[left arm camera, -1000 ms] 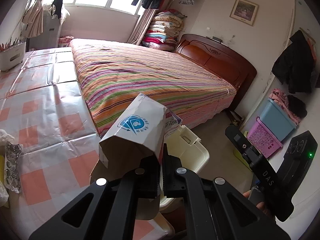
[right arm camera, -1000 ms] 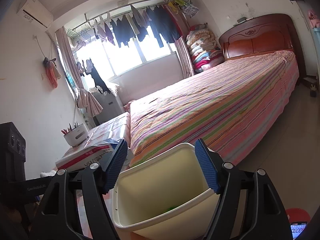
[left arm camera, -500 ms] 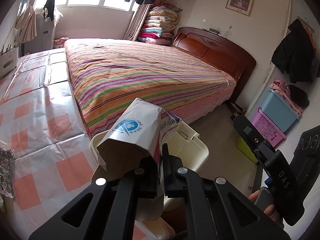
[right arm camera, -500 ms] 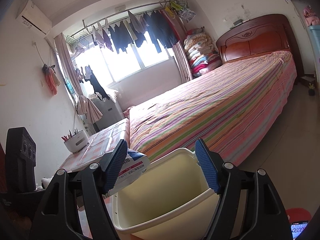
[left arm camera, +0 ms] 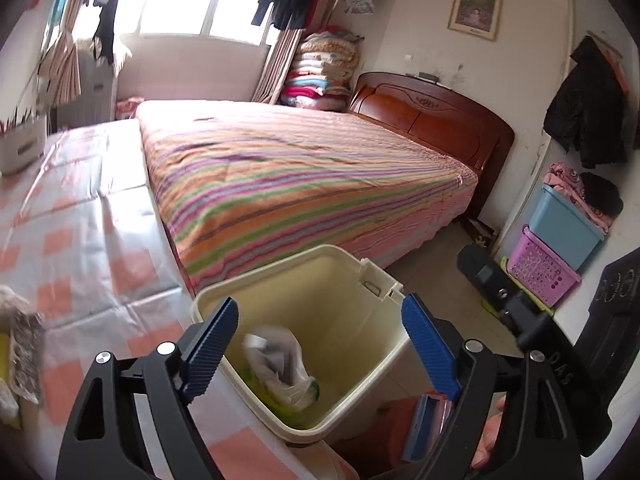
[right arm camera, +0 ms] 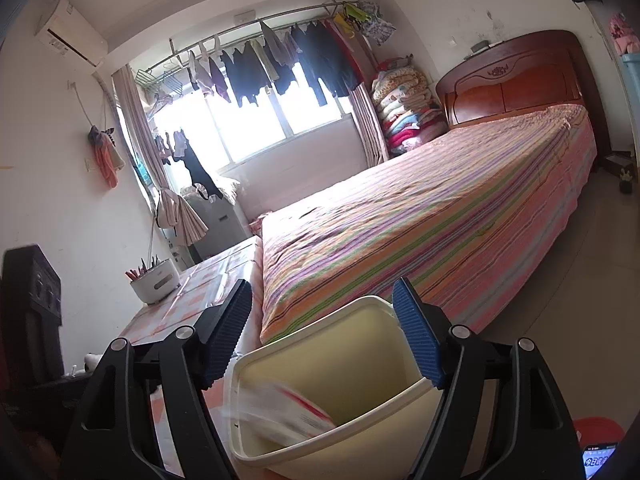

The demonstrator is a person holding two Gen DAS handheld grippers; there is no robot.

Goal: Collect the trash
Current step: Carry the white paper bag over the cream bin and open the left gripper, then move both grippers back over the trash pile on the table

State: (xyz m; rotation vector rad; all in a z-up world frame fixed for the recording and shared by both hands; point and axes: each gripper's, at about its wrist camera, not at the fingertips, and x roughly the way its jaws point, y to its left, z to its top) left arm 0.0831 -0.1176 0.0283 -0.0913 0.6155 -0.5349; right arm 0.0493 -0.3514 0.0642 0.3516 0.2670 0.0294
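A cream plastic trash bin (left arm camera: 352, 276) stands beside the checked table, below my left gripper (left arm camera: 320, 344), which is open and empty above it. A crumpled white packet (left arm camera: 276, 360) lies inside the bin on other waste. In the right wrist view the same bin (right arm camera: 340, 328) sits under my right gripper (right arm camera: 322, 332), which is open and empty. A white and red packet (right arm camera: 280, 408), blurred, is dropping into the bin.
The table with its pink checked plastic cover (left arm camera: 80, 240) lies at left, with a foil blister pack (left arm camera: 24, 352) at its near edge. A striped bed (left arm camera: 300, 176) stands behind the bin. Blue and pink crates (left arm camera: 560, 248) stand at right. A white utensil holder (right arm camera: 156, 280) stands on the table.
My left gripper opened and let go of the white packet, which fell into the bin. The right gripper has stayed open beside the bin.
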